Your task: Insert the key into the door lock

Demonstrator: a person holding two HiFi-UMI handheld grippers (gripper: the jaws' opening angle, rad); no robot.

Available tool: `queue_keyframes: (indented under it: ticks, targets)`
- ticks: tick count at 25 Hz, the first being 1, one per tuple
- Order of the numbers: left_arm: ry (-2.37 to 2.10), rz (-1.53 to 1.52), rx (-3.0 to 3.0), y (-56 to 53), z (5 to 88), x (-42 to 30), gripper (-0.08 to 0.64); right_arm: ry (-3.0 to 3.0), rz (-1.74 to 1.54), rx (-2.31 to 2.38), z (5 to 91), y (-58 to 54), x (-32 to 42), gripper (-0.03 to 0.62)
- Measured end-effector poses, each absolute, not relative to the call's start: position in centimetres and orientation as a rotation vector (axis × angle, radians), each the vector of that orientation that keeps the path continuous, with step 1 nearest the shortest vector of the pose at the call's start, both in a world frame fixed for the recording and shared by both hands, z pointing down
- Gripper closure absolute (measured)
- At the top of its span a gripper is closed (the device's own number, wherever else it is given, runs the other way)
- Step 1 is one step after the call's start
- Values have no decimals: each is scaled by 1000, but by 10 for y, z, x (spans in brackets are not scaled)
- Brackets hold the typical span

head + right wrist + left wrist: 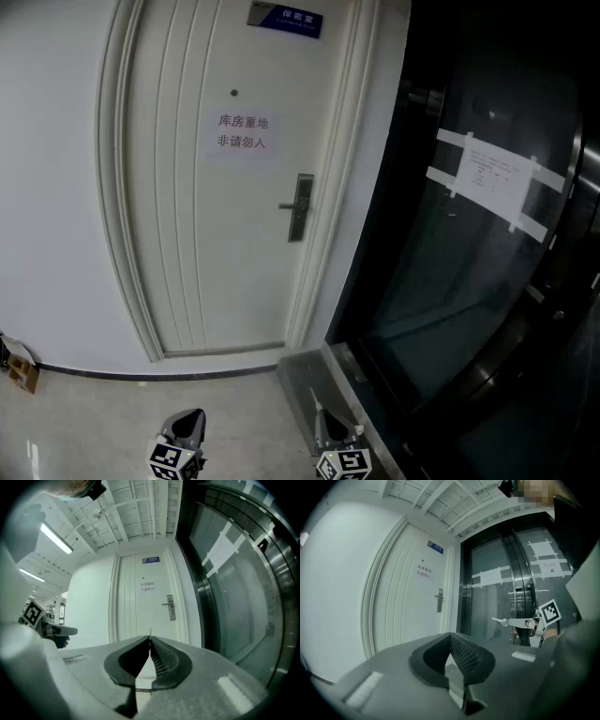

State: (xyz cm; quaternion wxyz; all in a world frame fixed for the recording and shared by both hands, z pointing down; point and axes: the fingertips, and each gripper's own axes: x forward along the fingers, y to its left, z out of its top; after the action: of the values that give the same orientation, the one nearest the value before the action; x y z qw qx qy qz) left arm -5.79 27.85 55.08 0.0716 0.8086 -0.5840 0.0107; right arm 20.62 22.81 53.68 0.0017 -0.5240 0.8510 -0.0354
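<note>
The white door [206, 244] stands shut ahead, with its silver lock plate and lever handle [299, 208] at mid height on the right side. The lock [170, 607] shows straight ahead in the right gripper view and is some way off. My right gripper [150, 638] is shut on a small silver key [150, 632], whose thin blade pokes out past the tips. In the left gripper view the key [500, 620] sticks out of the right gripper [509, 621] toward the door. My left gripper [450, 635] is shut and holds nothing. Both grippers [190, 419] [330, 428] are low, well short of the door.
A dark glass door [441, 309] with a taped paper notice [494, 175] stands right of the white door, on a metal threshold [309, 380]. The white door bears a blue sign [286, 17] and a printed notice [243, 132]. A cardboard box [21, 367] lies far left.
</note>
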Motion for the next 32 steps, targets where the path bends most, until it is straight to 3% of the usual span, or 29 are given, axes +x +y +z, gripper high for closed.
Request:
queue_keyframes:
  ticks: [32]
  targets:
    - [-1711,25,2456,251,559,-114,557,2630,-141,-1679,541,203,153,581]
